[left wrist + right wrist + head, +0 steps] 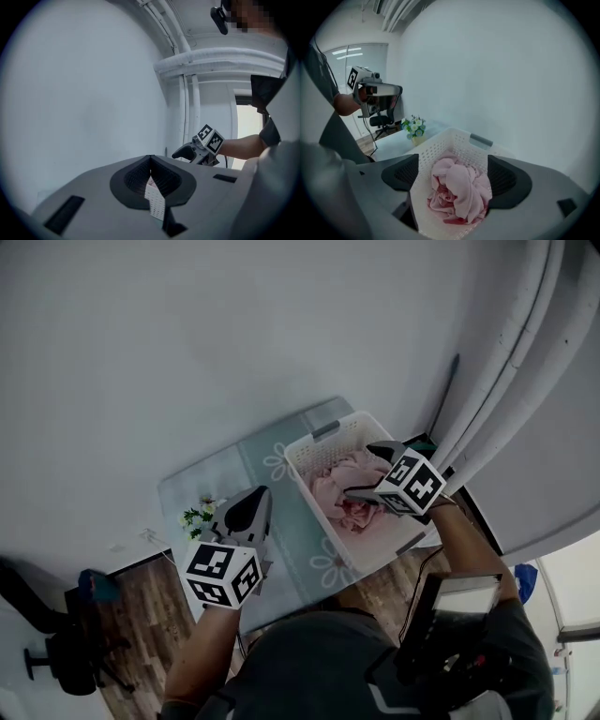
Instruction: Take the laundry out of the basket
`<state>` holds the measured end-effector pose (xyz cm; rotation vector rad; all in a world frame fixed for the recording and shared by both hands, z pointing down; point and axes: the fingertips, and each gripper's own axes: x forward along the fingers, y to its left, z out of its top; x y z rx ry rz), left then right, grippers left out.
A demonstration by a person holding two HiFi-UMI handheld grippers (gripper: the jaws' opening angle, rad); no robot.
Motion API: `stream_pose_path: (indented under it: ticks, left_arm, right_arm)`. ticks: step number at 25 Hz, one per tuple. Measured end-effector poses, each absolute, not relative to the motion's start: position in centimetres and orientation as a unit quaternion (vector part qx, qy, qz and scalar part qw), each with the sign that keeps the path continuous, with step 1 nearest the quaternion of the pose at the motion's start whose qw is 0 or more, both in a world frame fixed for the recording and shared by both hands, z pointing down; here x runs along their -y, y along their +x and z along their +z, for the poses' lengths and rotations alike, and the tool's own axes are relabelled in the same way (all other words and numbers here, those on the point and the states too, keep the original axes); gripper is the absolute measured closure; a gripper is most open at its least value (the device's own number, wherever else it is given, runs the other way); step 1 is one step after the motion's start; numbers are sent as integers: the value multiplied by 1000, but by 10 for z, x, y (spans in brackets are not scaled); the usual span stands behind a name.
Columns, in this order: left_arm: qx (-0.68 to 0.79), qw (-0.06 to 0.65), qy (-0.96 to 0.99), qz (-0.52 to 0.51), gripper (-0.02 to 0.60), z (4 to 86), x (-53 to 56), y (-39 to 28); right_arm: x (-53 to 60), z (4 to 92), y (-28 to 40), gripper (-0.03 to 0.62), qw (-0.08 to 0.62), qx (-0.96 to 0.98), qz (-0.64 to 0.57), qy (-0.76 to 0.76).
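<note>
Step 1 of the task, the approach to the first grasp. The pink laundry (339,486) lies bunched inside the white perforated basket (306,452), which stands on the right part of the desk (217,480) against the wall; nothing has been lifted out yet.

The right hand-held gripper (370,470) hangs just above the basket, its 2 jaws spread wide and released, with no cloth touching the pads. Its own view looks down between the jaws onto the crumpled heap.

The right forearm reaches forward from the body, marker cube upward, jaws angled down and to the left.

The left hand-held gripper (248,514) is clenched on nothing and held level over the desk's near-left part, beside a small pot of flowers (199,516), well apart from the basket.

Next move, as judged: lower the right jaws astride the highest fold, close on enough cloth that it does not slip, then lift clear of the rim.
</note>
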<state>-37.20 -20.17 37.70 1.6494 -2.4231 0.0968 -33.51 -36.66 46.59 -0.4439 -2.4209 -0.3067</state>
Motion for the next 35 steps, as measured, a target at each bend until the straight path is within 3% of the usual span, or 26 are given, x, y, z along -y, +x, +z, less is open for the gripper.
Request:
stream_pose_path:
  ticks: [2, 17, 35]
  left_arm:
    - [827, 107, 551, 34, 574, 382, 205, -378]
    - [855, 140, 496, 54, 574, 418, 194, -390]
    - [870, 171, 460, 40, 574, 436, 169, -400]
  right_arm:
    - [367, 489, -345, 135, 352, 905, -129, -201]
    - [397, 628, -375, 108, 529, 753, -285, -270]
    - [393, 709, -385, 106, 571, 722, -244, -305]
